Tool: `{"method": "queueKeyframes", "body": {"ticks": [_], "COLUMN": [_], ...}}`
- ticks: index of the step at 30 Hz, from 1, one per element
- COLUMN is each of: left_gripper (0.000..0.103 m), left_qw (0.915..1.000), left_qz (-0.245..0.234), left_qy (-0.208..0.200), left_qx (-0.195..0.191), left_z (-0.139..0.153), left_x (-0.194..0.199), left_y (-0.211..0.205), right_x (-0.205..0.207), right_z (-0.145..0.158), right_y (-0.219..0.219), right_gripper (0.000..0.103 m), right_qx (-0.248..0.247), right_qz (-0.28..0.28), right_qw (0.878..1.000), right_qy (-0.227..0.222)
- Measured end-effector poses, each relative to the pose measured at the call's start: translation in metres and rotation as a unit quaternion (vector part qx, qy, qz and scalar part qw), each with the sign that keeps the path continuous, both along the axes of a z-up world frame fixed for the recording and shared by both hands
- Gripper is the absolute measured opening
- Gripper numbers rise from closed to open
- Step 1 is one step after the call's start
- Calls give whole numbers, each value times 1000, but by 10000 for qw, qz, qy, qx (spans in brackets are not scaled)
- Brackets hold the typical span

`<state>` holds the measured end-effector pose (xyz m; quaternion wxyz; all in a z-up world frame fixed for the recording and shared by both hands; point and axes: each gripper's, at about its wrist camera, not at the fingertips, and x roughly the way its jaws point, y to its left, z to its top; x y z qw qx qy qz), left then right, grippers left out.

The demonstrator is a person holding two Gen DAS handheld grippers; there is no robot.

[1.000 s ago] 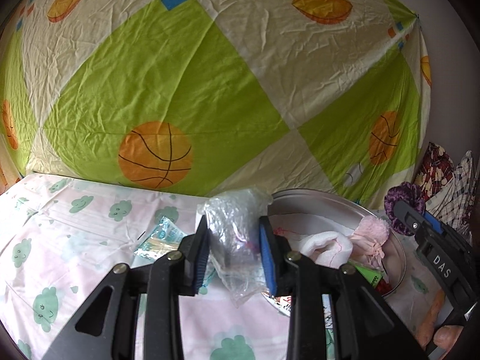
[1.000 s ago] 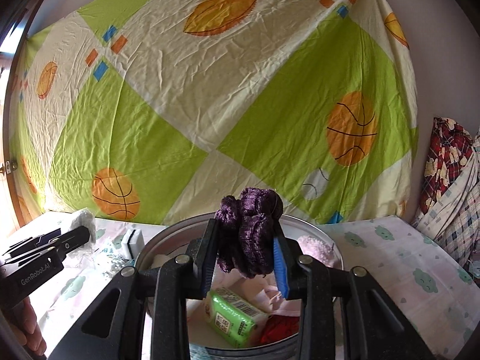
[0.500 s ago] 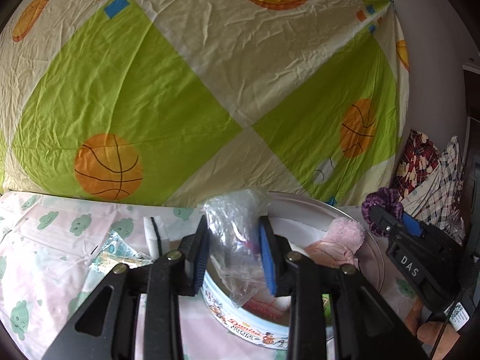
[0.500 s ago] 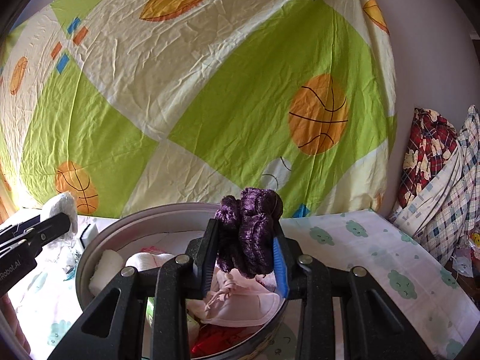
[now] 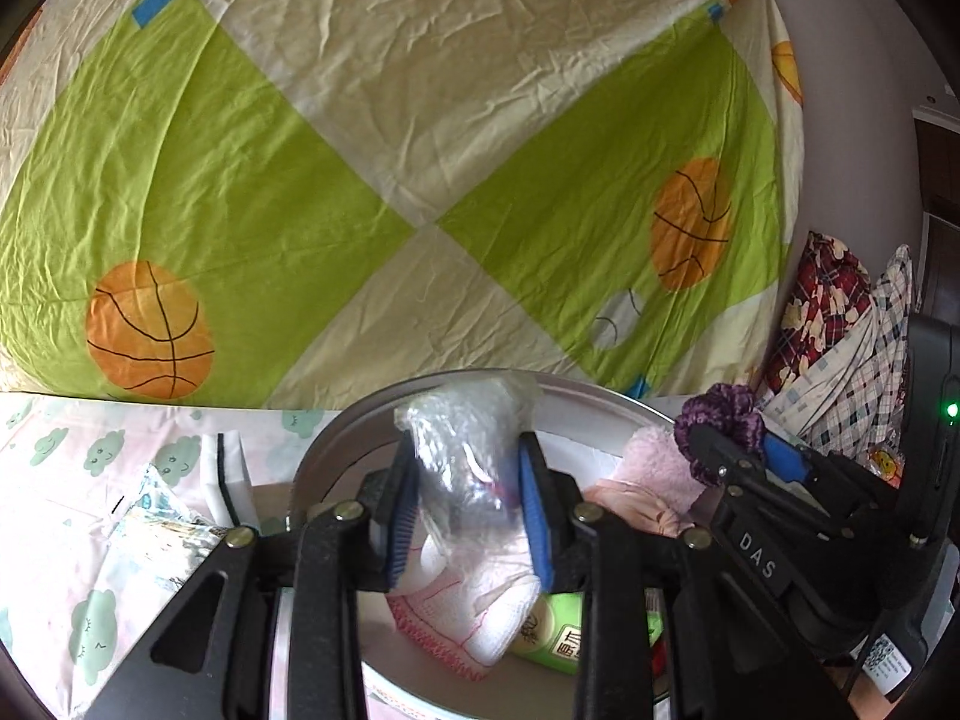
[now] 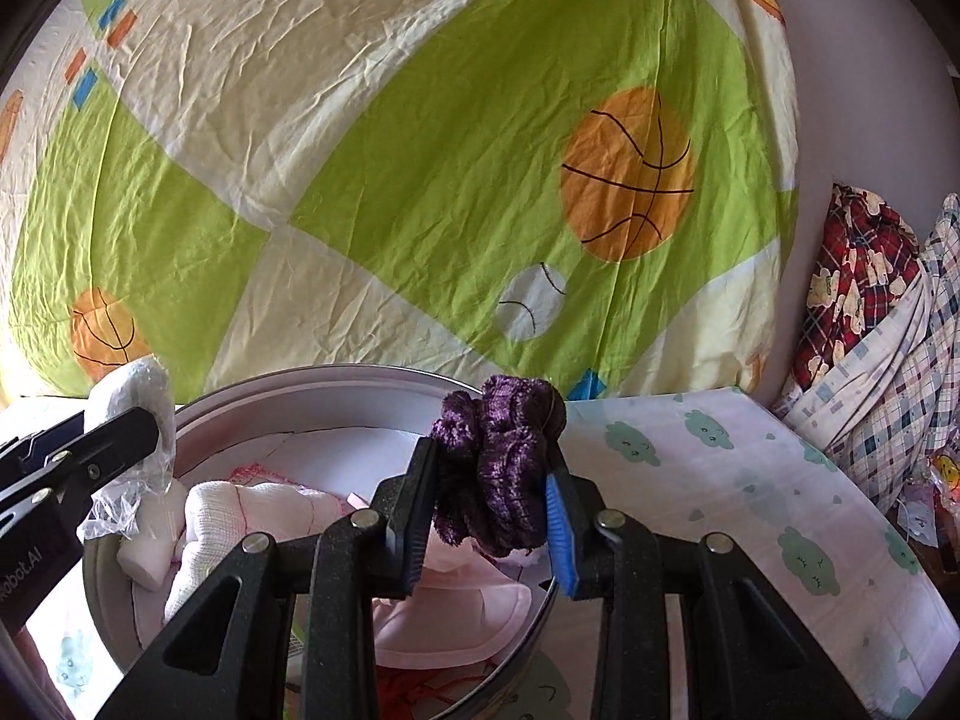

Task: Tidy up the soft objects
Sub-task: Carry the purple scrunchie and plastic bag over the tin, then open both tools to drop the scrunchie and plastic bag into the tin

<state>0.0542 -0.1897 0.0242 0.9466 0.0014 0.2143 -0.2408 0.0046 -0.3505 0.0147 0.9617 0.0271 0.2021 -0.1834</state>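
My left gripper (image 5: 467, 507) is shut on a crumpled clear plastic bag (image 5: 465, 450) and hangs over the round metal tin (image 5: 336, 438). In the right wrist view that bag (image 6: 135, 414) shows at the tin's left rim (image 6: 198, 414). My right gripper (image 6: 489, 516) is shut on a purple velvet scrunchie (image 6: 504, 450), above the tin's right side. The scrunchie (image 5: 720, 420) also shows at the right in the left wrist view. Inside the tin lie a white cloth with pink stitching (image 5: 474, 624), a pink fluffy piece (image 5: 651, 468), a green packet (image 5: 558, 636) and a pale pink pad (image 6: 456, 618).
The tin stands on a pink cloth with green clouds (image 6: 720, 480). Left of it lie a white and black block (image 5: 231, 468) and a shiny packet (image 5: 162, 516). A basketball-print sheet (image 6: 420, 180) hangs behind. Plaid fabrics (image 6: 870, 324) pile up at the right.
Both grippers have moved to the right with their loads. The left one now hangs over the tin; the right one now stands over the tin's right side.
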Motion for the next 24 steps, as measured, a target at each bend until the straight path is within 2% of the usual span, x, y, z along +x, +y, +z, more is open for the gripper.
{"method": "queueKeyframes", "body": {"ticks": [20, 21, 23, 24], "left_gripper": [31, 37, 55, 77], "left_qw": [9960, 9957, 9950, 9946], "left_qz": [416, 427, 477, 526], "left_qy": [350, 382, 418, 425], "left_qx": [704, 725, 766, 791], "left_z": [-21, -22, -23, -23], "left_x": [19, 20, 21, 20], "left_y": [-14, -13, -13, -12], "right_x": [12, 11, 10, 9], "right_z": [-13, -13, -12, -12], "right_y": [6, 7, 8, 8], "right_gripper": [37, 38, 46, 56], "right_qx": [0, -8, 25, 40], "right_qz": [202, 220, 326, 357], "right_qw": [9992, 9993, 9992, 9991], "right_qy": [334, 303, 238, 210]}}
